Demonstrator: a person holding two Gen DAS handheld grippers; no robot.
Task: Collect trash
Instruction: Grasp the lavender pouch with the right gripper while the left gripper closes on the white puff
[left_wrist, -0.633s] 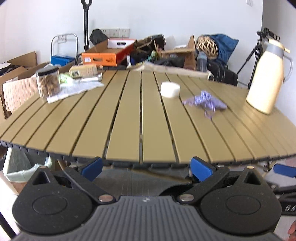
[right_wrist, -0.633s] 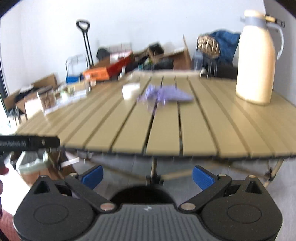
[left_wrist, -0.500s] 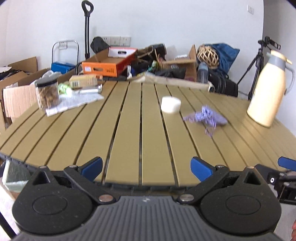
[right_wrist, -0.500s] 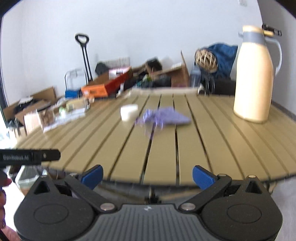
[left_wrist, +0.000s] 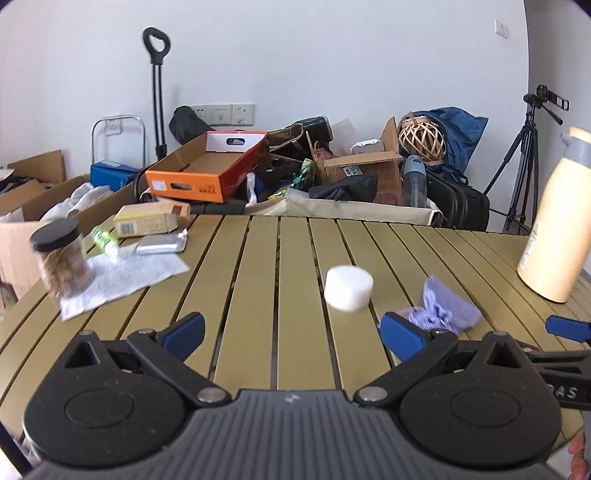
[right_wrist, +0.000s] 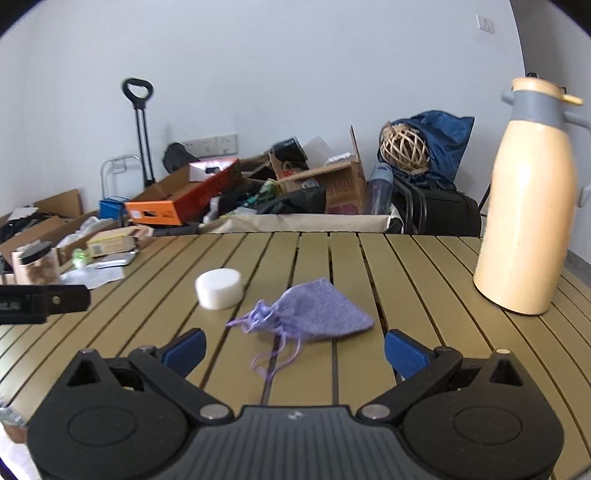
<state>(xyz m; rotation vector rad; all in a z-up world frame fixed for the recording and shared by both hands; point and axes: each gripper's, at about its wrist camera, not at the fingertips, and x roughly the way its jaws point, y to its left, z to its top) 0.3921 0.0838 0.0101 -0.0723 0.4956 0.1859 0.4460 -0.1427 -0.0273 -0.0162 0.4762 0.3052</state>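
Both grippers, left (left_wrist: 291, 334) and right (right_wrist: 294, 349), gape empty near the purple drawstring pouch (right_wrist: 317, 315) (loose cords could snag a fingertip and drag it).

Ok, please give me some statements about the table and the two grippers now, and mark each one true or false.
1. The purple drawstring pouch lies flat on the slatted table. True.
2. The right gripper is shut on the pouch. False: its jaws are open and empty.
3. The white foam disc sits left of the pouch. True.
4. The cream thermos jug lies on its side. False: it stands upright.
5. The left gripper holds the disc. False: it is open and empty.
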